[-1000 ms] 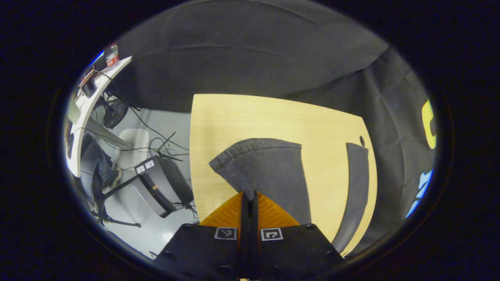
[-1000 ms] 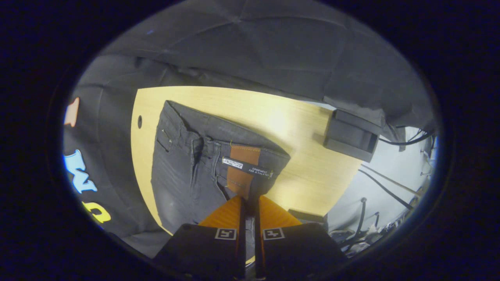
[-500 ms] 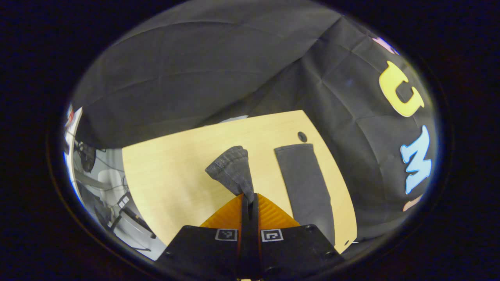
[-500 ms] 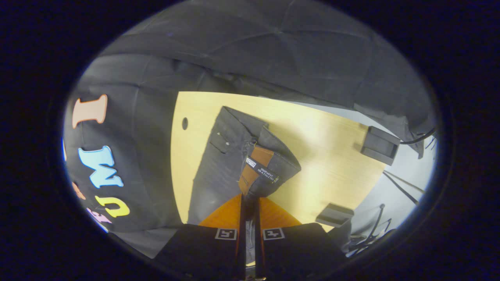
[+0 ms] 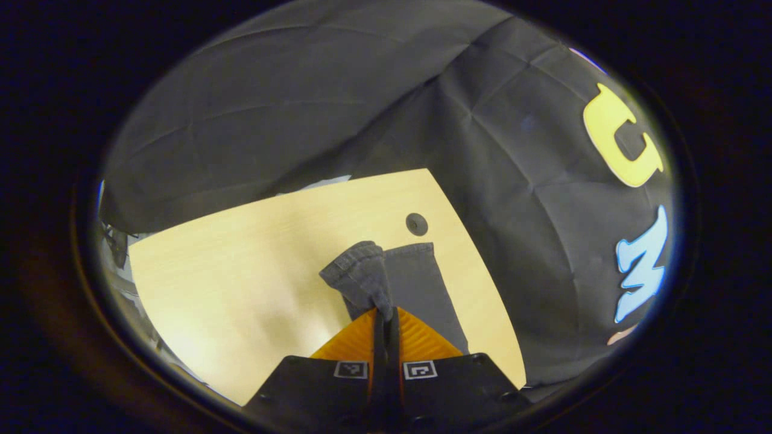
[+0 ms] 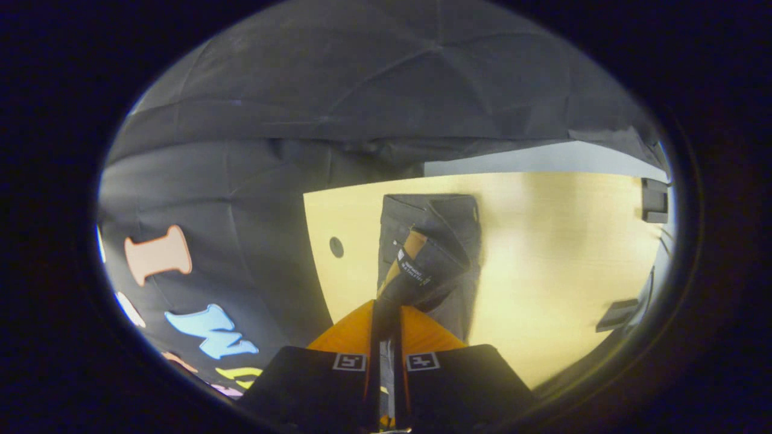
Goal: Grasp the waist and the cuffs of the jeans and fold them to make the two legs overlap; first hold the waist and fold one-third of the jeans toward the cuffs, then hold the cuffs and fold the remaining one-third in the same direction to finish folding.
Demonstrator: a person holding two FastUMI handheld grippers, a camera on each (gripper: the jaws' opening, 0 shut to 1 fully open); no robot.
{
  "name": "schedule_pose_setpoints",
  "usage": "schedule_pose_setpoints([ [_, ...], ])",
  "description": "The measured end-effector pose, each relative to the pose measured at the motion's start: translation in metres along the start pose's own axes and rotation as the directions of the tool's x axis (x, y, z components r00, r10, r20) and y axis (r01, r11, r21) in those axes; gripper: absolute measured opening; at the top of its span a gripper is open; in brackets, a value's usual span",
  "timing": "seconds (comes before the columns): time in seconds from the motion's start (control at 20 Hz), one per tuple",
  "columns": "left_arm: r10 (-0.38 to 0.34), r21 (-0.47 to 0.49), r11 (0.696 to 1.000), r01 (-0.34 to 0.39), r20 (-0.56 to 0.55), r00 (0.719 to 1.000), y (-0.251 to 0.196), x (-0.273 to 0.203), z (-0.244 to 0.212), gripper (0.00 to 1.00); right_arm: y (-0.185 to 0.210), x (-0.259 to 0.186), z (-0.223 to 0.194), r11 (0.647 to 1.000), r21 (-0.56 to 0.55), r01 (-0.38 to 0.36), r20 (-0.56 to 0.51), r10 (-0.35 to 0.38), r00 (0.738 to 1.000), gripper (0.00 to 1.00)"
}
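Observation:
Dark grey jeans lie on a light wooden table (image 5: 241, 271). In the left gripper view my left gripper (image 5: 385, 313) is shut on one leg's cuff (image 5: 359, 274), lifted above the other leg (image 5: 422, 283), which lies flat near the table's right edge. In the right gripper view my right gripper (image 6: 386, 310) is shut on the jeans' waist (image 6: 425, 265), the part with a brown patch and a label, raised over the flat half of the waist (image 6: 443, 211) on the table (image 6: 555, 259).
A small round hole (image 5: 416, 224) marks the table near the cuffs, and a round hole (image 6: 336, 246) shows near the waist. Dark blocks sit at the table's right side (image 6: 654, 199) and front right (image 6: 615, 313). The booth's black cloth wall stands close behind the table.
Both grippers have carried their lifted halves across toward the far leg. The held cuff now hangs over the flat leg, and the held waist over the flat waist.

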State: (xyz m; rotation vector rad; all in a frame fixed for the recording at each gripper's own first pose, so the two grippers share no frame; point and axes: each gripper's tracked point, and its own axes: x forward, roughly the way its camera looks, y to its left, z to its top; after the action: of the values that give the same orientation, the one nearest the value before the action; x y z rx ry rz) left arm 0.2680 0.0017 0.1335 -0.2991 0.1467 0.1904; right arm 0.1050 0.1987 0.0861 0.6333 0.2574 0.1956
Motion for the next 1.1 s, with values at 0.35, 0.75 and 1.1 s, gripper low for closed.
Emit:
schedule_pose_setpoints([
  [0.35,0.192,0.239,0.951,-0.198,0.048,0.980,-0.020,0.067,0.004,0.62,0.040,0.044,0.025,0.992,-0.059,-0.108,0.142,0.115,0.983,0.41],
  [0.75,0.076,0.140,0.988,-0.065,-0.079,0.994,-0.029,0.054,-0.012,0.97,-0.015,0.033,0.027,0.999,-0.034,-0.030,0.129,0.034,0.991,0.96],
  [1.1,-0.115,0.200,0.971,0.133,-0.101,0.988,-0.011,0.019,-0.052,0.99,-0.067,0.035,0.031,0.998,-0.026,0.064,0.133,-0.060,0.989,0.95],
])
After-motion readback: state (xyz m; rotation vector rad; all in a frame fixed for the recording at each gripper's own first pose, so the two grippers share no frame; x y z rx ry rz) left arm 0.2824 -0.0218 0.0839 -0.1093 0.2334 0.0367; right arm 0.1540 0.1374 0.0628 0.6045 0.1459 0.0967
